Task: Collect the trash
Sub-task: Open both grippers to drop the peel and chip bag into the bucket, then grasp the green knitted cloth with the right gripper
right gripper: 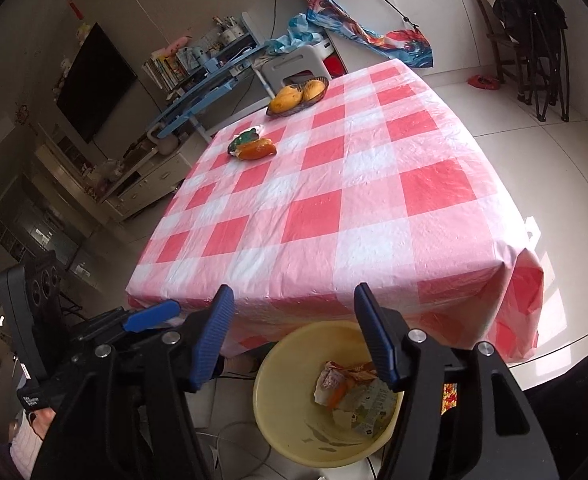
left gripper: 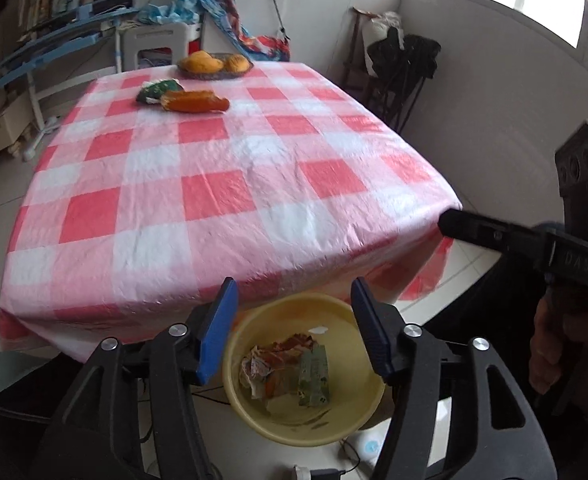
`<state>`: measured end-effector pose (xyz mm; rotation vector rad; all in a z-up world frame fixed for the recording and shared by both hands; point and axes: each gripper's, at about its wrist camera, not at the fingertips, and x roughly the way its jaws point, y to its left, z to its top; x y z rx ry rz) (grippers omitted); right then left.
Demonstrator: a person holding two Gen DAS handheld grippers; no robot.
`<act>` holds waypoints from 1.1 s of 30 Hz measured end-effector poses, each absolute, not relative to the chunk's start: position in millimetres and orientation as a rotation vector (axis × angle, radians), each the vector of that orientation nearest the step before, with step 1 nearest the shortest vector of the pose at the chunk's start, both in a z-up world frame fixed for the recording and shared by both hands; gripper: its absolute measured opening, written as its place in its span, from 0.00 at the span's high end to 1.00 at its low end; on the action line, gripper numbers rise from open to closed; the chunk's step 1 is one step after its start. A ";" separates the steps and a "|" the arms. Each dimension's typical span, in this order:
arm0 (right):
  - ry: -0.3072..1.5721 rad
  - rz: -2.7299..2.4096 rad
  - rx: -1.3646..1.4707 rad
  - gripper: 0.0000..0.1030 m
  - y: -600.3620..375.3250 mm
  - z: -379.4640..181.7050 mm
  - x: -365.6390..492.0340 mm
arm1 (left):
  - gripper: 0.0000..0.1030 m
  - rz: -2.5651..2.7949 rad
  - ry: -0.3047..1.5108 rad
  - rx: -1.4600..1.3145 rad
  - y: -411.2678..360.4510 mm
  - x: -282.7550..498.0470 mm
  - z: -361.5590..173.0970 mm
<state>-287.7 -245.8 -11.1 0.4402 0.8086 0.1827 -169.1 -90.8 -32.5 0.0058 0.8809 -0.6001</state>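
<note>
Two black grippers with blue pads hang over one round yellow plastic basin (left gripper: 250,344) on the pale floor, just beside the near edge of the one table with its pink-and-white checked plastic cloth (left gripper: 222,184). The left gripper (left gripper: 294,328) has its jaws spread, nothing between them; the right gripper (right gripper: 294,336) likewise stands spread and empty. In the basin lies a heap of crumpled wrappers (left gripper: 286,368); I cannot count them. Two more wrappers, one green (left gripper: 159,90), one orange (left gripper: 196,101), lie touching at the far end, near one dish of yellow fruit (left gripper: 214,65).
</note>
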 end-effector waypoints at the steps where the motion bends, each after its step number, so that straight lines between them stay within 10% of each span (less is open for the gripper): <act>1: 0.809 0.185 0.432 0.41 -243.1 -11.2 -287.4 | 0.40 -0.573 0.866 -0.024 -84.8 -164.7 -29.6; 33: 0.846 0.337 0.088 0.35 -146.6 18.9 -29.4 | 0.34 -0.143 0.962 -0.441 -1.2 -13.3 -47.2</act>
